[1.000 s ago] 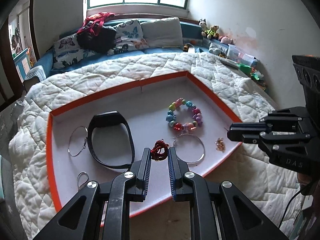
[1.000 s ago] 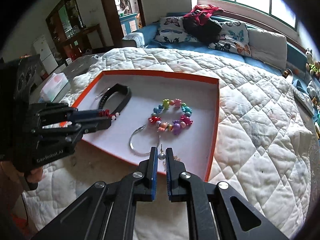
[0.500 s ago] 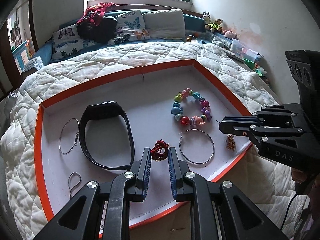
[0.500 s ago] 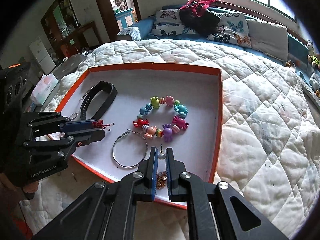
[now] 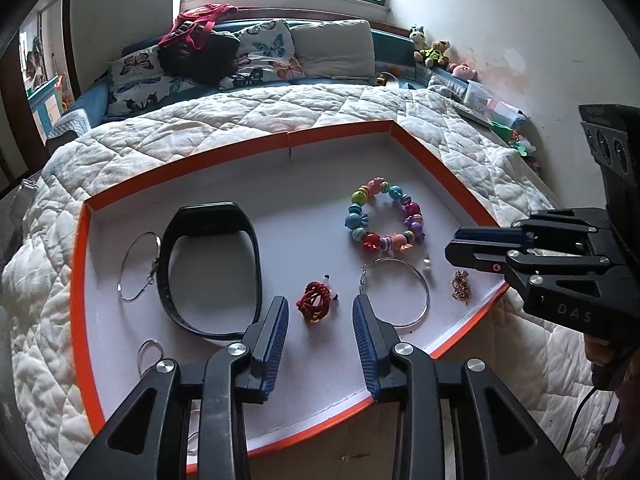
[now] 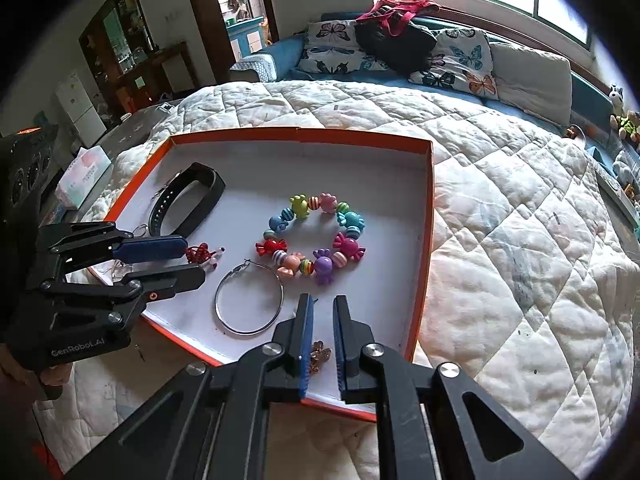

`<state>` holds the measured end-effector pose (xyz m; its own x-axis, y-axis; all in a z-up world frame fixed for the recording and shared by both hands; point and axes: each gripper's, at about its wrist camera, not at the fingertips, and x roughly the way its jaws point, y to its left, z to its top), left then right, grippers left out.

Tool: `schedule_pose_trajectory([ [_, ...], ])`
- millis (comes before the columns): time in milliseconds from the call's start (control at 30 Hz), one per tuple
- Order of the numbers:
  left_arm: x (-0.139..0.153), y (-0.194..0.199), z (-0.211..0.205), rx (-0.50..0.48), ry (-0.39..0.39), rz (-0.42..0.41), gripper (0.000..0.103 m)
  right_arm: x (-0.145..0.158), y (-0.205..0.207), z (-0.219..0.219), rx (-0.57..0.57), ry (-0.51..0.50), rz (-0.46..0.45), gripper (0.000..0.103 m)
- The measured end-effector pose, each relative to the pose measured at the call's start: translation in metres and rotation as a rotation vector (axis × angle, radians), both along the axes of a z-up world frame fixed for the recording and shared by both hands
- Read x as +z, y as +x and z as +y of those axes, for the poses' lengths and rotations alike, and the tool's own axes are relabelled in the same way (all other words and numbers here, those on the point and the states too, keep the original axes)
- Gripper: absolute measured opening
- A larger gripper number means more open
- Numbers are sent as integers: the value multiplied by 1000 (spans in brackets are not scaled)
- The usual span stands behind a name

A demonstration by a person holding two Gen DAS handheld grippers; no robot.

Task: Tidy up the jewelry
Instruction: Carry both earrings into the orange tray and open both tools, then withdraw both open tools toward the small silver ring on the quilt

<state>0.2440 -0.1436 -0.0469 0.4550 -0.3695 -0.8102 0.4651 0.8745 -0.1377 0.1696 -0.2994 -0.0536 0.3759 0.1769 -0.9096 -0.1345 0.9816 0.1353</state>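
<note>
Now both claws are hanging released over the orange tray (image 5: 78, 264): the left claw (image 5: 320, 312), jaws just widening, is straddling the red knotted charm (image 5: 314, 303); right claw (image 6: 321, 310), just parting, empty above the gold trinket (image 6: 319, 354).

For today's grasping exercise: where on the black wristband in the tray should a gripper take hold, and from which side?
Grip the wristband across its thin near strap, coming from above. It lies flat as an open loop in the tray, so one finger fits inside and one outside.

Two hoop earrings (image 5: 394, 298), one beaded bracelet (image 5: 384, 220), one black band (image 5: 210, 268).
</note>
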Motion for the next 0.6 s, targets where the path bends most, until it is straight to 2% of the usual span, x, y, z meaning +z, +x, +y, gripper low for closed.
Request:
schedule_pose_trajectory([
  [33,2,-1,1,3,-4,-3,36,2,-1,0,-4,-3,-7,27],
  [100,6,-5,5,9,-10,-6,36,5,-3,-1,-3,-8,-11,32],
  [600,43,-65,52,90,-25,-21,37,40,-41,26,38,-19,-66,32],
])
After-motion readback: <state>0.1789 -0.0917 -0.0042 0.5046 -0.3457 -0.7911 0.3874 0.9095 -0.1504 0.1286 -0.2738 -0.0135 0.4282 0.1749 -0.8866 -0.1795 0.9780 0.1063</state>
